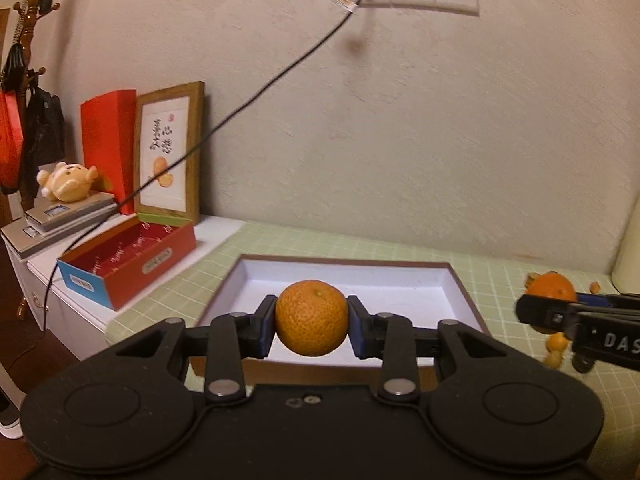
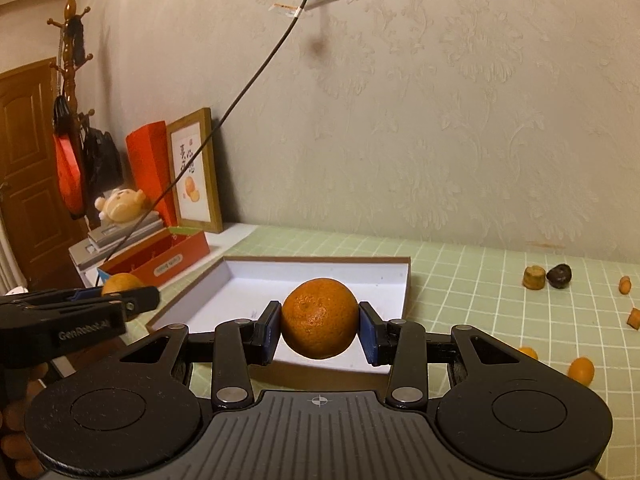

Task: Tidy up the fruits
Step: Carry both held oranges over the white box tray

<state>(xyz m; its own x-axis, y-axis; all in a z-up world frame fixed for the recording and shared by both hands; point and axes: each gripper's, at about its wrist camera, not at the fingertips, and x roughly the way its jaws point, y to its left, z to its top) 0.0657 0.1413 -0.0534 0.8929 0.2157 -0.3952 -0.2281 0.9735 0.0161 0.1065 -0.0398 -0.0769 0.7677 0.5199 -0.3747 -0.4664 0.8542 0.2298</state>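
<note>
My left gripper [image 1: 311, 320] is shut on an orange [image 1: 311, 317] and holds it above the near edge of a shallow white-lined box [image 1: 452, 280]. My right gripper [image 2: 319, 322] is shut on a second orange [image 2: 319, 317], above the near right part of the same box [image 2: 404, 280]. Each gripper shows in the other's view: the right one [image 1: 536, 312] at the right edge with its orange [image 1: 552, 284], the left one [image 2: 136, 296] at the left edge with its orange [image 2: 120, 282]. The box holds nothing that I can see.
A green checked mat [image 2: 500, 300] covers the table. Small orange fruits [image 2: 581, 370], a brown piece [image 2: 534, 277] and a dark one [image 2: 559, 276] lie on it at the right. A red open box [image 1: 132, 264], a picture frame [image 1: 170, 152] and a cable [image 1: 260, 92] are at the left.
</note>
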